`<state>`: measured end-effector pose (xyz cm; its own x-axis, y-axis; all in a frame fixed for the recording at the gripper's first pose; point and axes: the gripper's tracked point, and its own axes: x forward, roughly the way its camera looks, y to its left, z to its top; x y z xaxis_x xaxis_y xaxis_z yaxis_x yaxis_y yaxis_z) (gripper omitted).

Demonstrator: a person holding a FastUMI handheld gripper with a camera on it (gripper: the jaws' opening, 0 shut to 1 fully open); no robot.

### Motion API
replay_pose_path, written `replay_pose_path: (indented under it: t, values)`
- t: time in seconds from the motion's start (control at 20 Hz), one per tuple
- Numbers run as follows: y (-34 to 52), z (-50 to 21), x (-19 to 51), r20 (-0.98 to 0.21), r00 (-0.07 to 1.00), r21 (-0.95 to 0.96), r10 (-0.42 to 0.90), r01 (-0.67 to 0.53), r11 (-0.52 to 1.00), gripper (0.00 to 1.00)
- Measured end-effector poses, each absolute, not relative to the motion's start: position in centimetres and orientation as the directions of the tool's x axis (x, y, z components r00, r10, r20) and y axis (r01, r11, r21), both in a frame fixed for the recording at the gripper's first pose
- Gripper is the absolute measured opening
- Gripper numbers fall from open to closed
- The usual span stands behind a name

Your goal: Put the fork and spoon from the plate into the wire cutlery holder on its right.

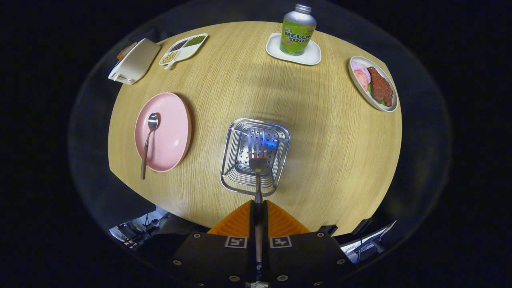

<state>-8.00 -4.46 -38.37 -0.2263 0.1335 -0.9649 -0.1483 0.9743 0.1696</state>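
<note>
Closest to the camera, the gripper (258, 208) has its two fingers pressed together on the slim handle of a metal fork (258, 160), which runs straight out between them. Its handle is pinched from both sides, and its tines point forward, away from the fingers. The fork's head hangs over the open top of a square wire cutlery holder (255, 156) of shiny steel, with a perforated base showing between the wires. Whether the tines touch the base or hover above it cannot be told from this angle.

Left of the holder, apart from it, sits a round pink plate (170, 136) on the round wooden table (320, 160). A metal spoon with a dark handle (147, 142) lies on the plate's left side, bowl resting on the pink surface and the handle end reaching out over the near rim onto the table.

Beyond the holder, at the far side of the table, a green soda bottle with a silver cap (297, 31) stands upright on a small white rectangular tray (311, 56). To the right of it, near the table's edge, an oval white dish (373, 83) holds sliced meat and something pink. At the far left, a white divided tray (184, 49) carries beans in separate compartments, and just beside it a white lidded box (135, 62) lies tilted at the table's rim.
</note>
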Motion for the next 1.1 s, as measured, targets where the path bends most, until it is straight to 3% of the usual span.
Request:
replay_pose_path:
  t: [0.3,0.6,0.85,1.05,1.1]
  values:
    - [-4.4,-39.2,-6.6,-0.967,-0.204,0.176,0.150,-0.116,0.978,0.10]
    - [-3.5,-37.9,-4.1,-0.976,-0.053,0.211,0.209,-0.035,0.977,0.12]
    - [-1.5,-35.7,-3.7,-0.970,0.061,0.233,0.234,-0.031,0.972,0.42]
    - [2.0,-34.1,-4.4,-0.951,0.081,0.299,0.299,-0.016,0.954,0.66]
    - [2.9,-33.8,-4.7,-0.946,0.079,0.314,0.314,-0.008,0.949,0.79]
